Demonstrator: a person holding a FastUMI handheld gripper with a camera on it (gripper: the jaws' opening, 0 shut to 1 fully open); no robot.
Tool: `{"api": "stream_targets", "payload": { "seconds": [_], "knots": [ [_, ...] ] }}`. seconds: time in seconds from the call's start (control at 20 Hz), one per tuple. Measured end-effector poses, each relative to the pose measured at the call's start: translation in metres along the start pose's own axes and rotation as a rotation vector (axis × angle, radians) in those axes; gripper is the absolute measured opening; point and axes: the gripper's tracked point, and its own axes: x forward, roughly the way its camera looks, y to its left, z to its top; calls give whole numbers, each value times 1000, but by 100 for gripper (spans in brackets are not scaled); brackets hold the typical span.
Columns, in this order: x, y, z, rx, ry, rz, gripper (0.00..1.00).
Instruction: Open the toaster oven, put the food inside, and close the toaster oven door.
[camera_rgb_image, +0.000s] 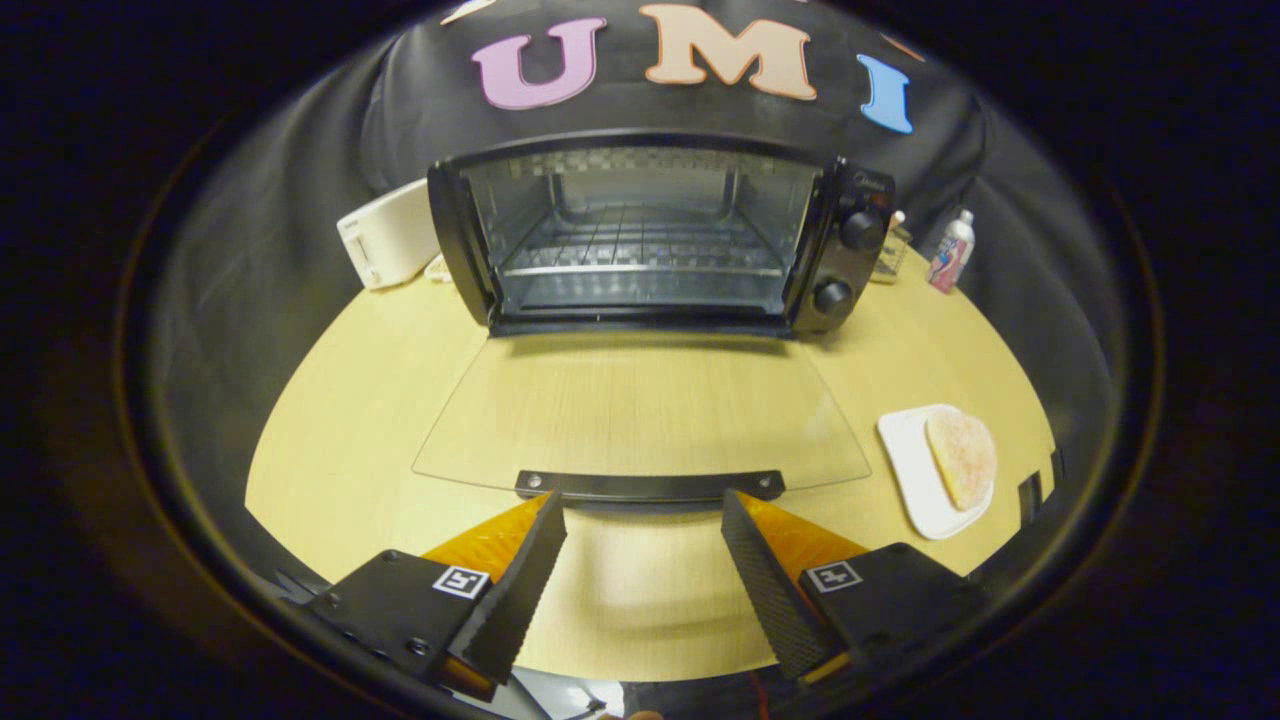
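The gripper (645, 505) jaws hang released just short of the lowered glass door's handle (650, 485); toaster oven (660, 235) gapes, ready for the bread (962, 457).

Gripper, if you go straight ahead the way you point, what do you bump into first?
Probably the door handle of the open oven door, lying flat just ahead of the gripper's open fingers. Beyond it is the toaster oven. Depth is hard to judge; it might pass above the handle.

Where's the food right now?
In the gripper view, the food lies on a white plate on the table, right of the open oven door, beyond and to the right of the open, empty claw.
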Motion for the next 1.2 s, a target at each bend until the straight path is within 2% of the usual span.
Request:
{"api": "stream_targets", "payload": {
  "seconds": [0.2, 0.45, 0.6, 0.8, 1.2],
  "knots": [
    [-1, -2, -7, -9, 16, 2, 99],
    [-26, -20, 30, 37, -83, -35, 99],
    [-38, -45, 64, 29, -160, -91, 99],
    [-42, -97, 89, 38, -188, -203, 99],
    [-22, -211, 62, 129, -52, -412, 99]
  ]
}}
